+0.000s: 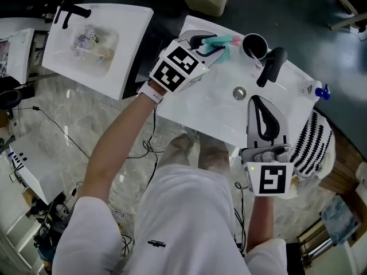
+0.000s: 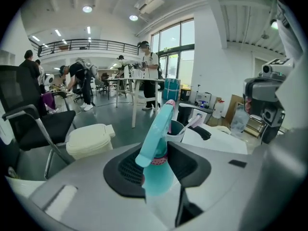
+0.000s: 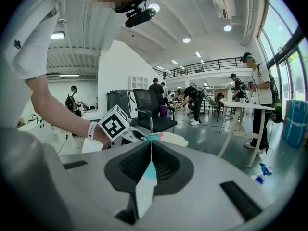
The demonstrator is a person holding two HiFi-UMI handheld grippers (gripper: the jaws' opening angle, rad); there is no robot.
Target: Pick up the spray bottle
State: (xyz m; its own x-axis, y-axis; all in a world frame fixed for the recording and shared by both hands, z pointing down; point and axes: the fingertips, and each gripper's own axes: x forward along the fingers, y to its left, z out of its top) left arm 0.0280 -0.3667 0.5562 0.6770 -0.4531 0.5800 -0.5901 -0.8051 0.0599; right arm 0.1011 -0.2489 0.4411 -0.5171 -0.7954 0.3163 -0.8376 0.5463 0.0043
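The spray bottle (image 1: 221, 40) is teal with a pink tip and lies near level over the far rim of the white sink (image 1: 200, 110). My left gripper (image 1: 213, 44) is shut on it. In the left gripper view the bottle (image 2: 156, 150) stands between the dark pads, its trigger head poking up past the left gripper (image 2: 156, 170). My right gripper (image 1: 259, 99) hovers over the sink's near right part, jaws shut and empty. In the right gripper view the right gripper (image 3: 150, 163) points at the bottle (image 3: 153, 136).
A black cup (image 1: 254, 44) with a toothbrush and a black faucet (image 1: 271, 66) stand just right of the bottle. A drain (image 1: 239, 93) sits mid-basin. A small blue-capped bottle (image 1: 321, 90) and a striped towel (image 1: 312, 139) are at the right edge. A second sink (image 1: 97, 42) is at the left.
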